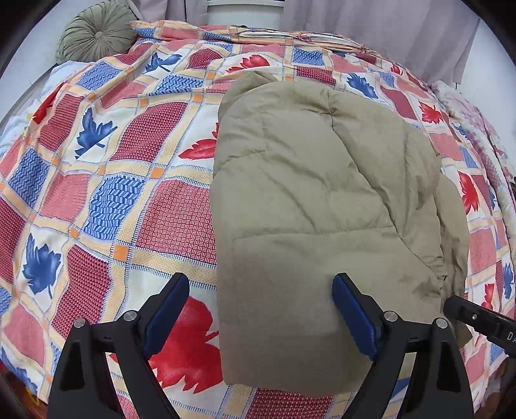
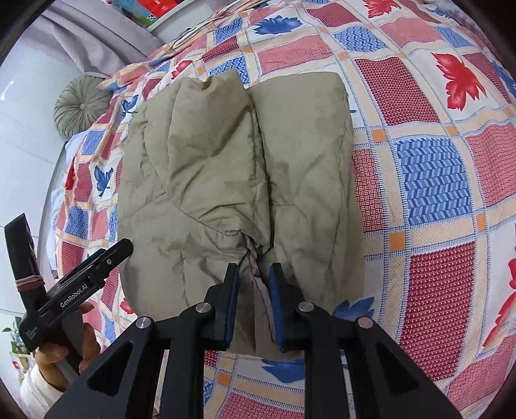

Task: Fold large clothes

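A khaki padded jacket lies folded into a long bundle on the patterned bedspread. My left gripper stands open above the jacket's near left edge, one finger over the bedspread, the other over the jacket. In the right wrist view the jacket shows two lobes with a crease between them. My right gripper is nearly shut, its blue pads pinching a gathered fold at the jacket's near end. The left gripper's body and the hand holding it appear at lower left.
A round green cushion lies at the bed's far left corner, by grey curtains. A floral blanket lies along the bed's right side. The right gripper's tip pokes in at the lower right.
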Motion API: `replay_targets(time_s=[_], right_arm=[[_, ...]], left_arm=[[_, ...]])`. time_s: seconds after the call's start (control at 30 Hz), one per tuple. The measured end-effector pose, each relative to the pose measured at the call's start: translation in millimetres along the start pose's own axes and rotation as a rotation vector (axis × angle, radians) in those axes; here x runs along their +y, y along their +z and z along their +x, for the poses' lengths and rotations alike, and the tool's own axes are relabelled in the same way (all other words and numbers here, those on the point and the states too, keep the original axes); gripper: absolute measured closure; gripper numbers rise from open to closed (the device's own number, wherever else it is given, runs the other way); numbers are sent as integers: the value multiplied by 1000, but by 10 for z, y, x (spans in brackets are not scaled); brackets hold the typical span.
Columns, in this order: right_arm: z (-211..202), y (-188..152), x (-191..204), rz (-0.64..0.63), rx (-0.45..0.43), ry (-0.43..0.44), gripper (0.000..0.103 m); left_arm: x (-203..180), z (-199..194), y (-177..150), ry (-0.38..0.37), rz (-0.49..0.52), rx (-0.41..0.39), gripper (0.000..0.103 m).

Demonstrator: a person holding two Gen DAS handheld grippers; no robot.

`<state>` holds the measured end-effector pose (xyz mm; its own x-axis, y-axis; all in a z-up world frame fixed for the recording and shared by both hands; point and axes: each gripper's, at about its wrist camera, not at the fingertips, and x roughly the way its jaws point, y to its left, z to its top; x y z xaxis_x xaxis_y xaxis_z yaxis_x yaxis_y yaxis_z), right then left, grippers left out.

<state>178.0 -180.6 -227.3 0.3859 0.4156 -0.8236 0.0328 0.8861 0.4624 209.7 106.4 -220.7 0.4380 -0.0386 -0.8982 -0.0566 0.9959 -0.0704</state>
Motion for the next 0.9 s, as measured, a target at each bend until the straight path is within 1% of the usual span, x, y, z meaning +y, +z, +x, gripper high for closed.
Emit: replay_targets(time_s=[0.1, 0.2, 0.23, 0.3, 0.37, 0.47, 0.5, 0.53, 0.57, 0.6, 0.63, 0.73, 0.83, 0.9], right_arm=[[-67, -38, -8, 6, -2, -5, 82], [-122, -81, -15, 17, 2, -6, 82], [-145, -100, -13, 20, 3, -8, 82], [-196, -139, 0, 23, 4, -11, 82], [-258, -178, 20, 22, 6, -20, 81], [-364, -250, 71, 13, 20, -37, 81], [-405, -281, 95, 8, 24, -41, 78], [-445, -310, 118, 2, 27, -46, 61], [-486, -343, 138, -2, 27, -53, 37], [-548, -396, 166, -5, 23, -60, 30], [-595, -436, 190, -11, 22, -62, 27], [-731, -575, 282, -29, 42, -86, 27], [-914, -686, 371, -37, 42, -119, 19], [-1077, -762, 462, -48, 24, -137, 19]], left_arm=[[1, -64, -60, -13, 2, 14, 12], [-19, -160, -144, -24, 20, 6, 11], [-26, -193, -172, -27, 25, 7, 0], [-27, -278, -232, -39, 29, 2, 0], [-23, -364, -293, -48, 26, 17, 0], [-14, -512, -386, -44, 21, 32, 0], [-12, -576, -421, -30, 24, 34, 0], [-10, -634, -450, -16, 25, 35, 0], [-7, -693, -480, -8, 26, 37, 0], [-4, -773, -515, -7, 27, 36, 0], [0, -840, -540, -5, 29, 34, 0], [-27, -1074, -638, 26, 60, 23, 0], [-50, -1315, -734, 41, 89, 20, 0], [-40, -1470, -769, 51, 90, 19, 0]])
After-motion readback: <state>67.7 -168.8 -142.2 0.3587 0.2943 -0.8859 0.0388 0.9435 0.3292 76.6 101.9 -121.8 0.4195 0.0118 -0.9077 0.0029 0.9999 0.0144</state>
